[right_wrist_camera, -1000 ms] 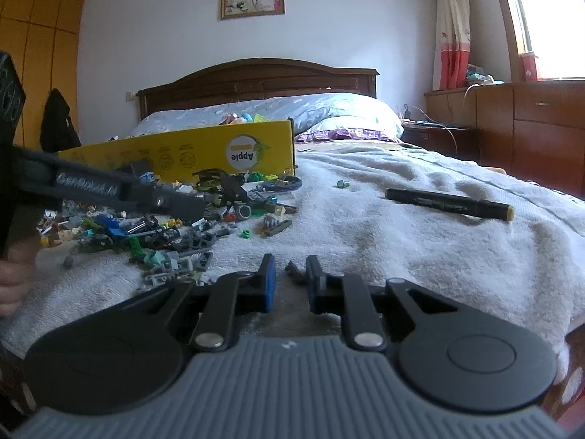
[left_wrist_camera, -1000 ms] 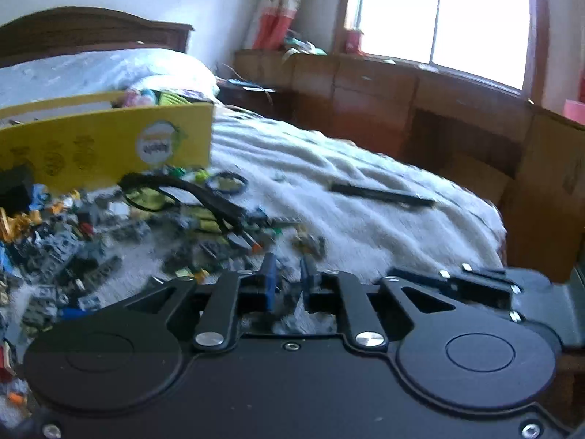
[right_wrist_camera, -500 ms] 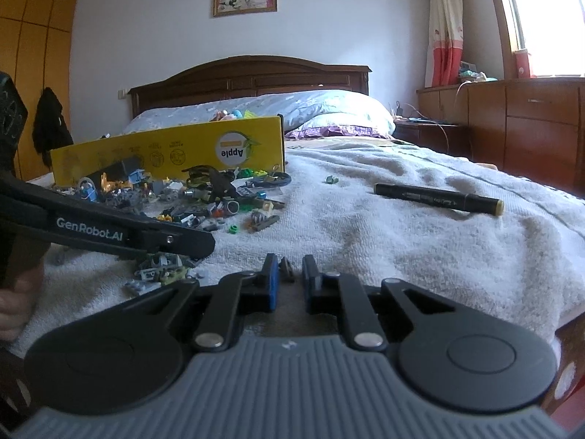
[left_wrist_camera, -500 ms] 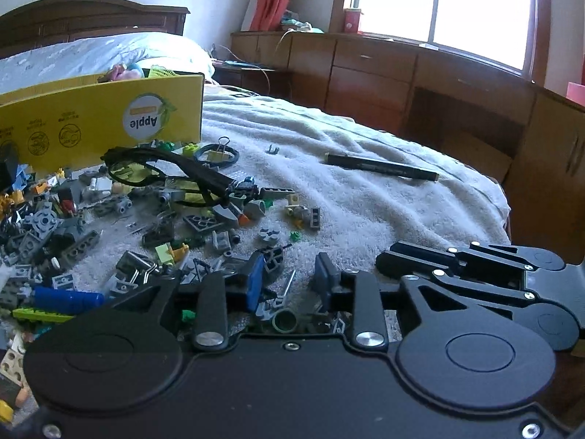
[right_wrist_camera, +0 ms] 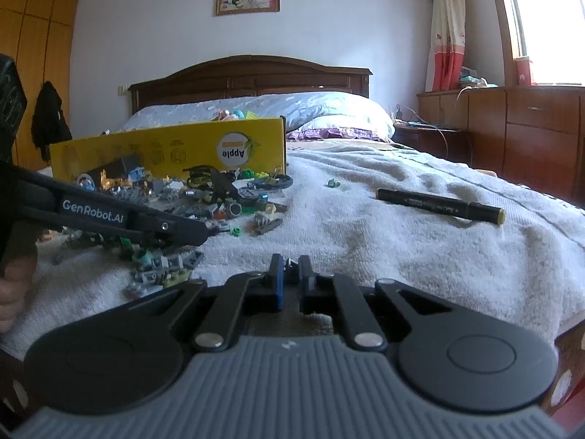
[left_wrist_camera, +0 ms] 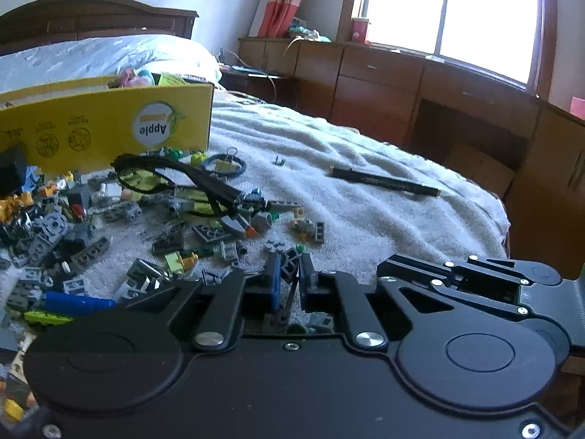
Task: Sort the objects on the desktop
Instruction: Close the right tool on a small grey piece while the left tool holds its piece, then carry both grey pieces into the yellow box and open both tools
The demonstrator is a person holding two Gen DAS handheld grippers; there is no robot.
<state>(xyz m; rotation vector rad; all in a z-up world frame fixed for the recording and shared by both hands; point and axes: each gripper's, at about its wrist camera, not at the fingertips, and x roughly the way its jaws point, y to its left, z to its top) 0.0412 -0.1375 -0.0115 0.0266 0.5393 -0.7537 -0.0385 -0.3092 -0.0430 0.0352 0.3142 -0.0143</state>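
Pick-up step of the sorting job, judged from the layout: nothing visibly sorted yet, most of it loose on the white towel (left_wrist_camera: 365, 226) spread over the bed.

Left tongs (left_wrist_camera: 289, 274) closed, with a small dark grey brick (left_wrist_camera: 290, 261) pinched between the pads as far as can be made out (a thin dark rod also hanging in the gap below it, attachment unclear). Positioned at the near edge of the brick pile (left_wrist_camera: 55, 234), low over the towel.

Right tongs (right_wrist_camera: 290, 274) closed too, over bare towel, nothing clearly held (a tiny dark speck at the tips, too small to name). Just beside the left tongs, well short of everything else.

Elsewhere: black glasses (left_wrist_camera: 175, 183) with yellow lenses lying on top of the bricks; a binder clip (left_wrist_camera: 223, 164) just beyond them; a black marker (left_wrist_camera: 384, 182) alone on the towel, well apart from the pile; an open yellow box (left_wrist_camera: 109, 120) standing behind the heap, touching its far edge.

Next move, as a guess: lift the pinched brick clear without dragging its neighbours, then carry it over the pile to the yellow box, the likely destination. Needs a firm hold (small piece, easily twisted out) and enough height to pass over the glasses. For the right side, probably open up and reach for the marker.
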